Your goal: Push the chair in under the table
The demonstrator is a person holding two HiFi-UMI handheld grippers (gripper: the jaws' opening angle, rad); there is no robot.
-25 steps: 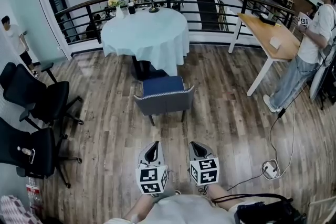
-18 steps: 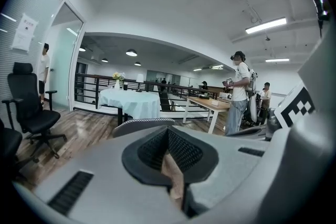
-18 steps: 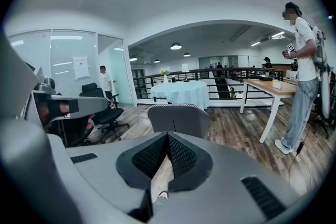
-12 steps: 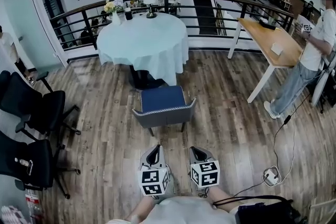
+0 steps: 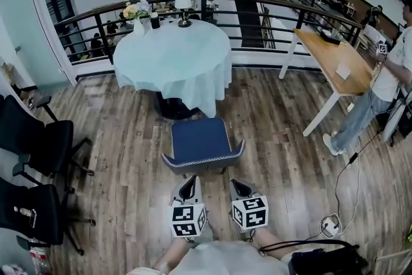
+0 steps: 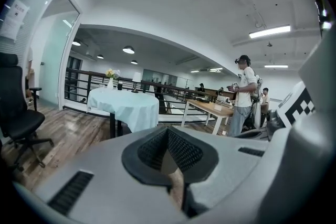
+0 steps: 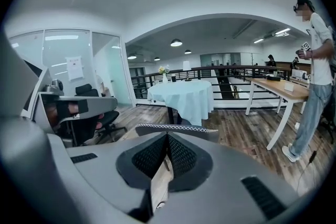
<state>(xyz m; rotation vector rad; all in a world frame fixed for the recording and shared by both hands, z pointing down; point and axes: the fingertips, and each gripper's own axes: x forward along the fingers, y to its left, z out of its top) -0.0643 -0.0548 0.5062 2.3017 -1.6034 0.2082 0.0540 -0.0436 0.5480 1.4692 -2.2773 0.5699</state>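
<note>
Our left gripper (image 5: 188, 183) and right gripper (image 5: 238, 185), both with jaws pressed together and empty, are just behind the chair (image 5: 201, 143), which faces the table (image 5: 170, 55).

1. Dead ahead of the left gripper (image 5: 187, 184) and right gripper (image 5: 240, 185), the chair (image 5: 201, 145) back blocks the way. There's only a short strip of bare floor (image 5: 129, 158) in between.
2. Past the chair's seat sits the round table (image 5: 172, 58). Its cloth hangs low and its dark pedestal (image 5: 172, 106) stands on the floor underneath.
3. Left of the chair the floor is open up to two black office chairs (image 5: 35, 132) at the floor's left edge.
4. The right side has loads of room, until the wooden desk (image 5: 338, 58) legs and a person (image 5: 380, 87) standing beside them.
5. A power strip (image 5: 330, 225) and its cable trail across the floor near the right gripper.
6. A railing (image 5: 257, 6) closes off the far side.
</note>
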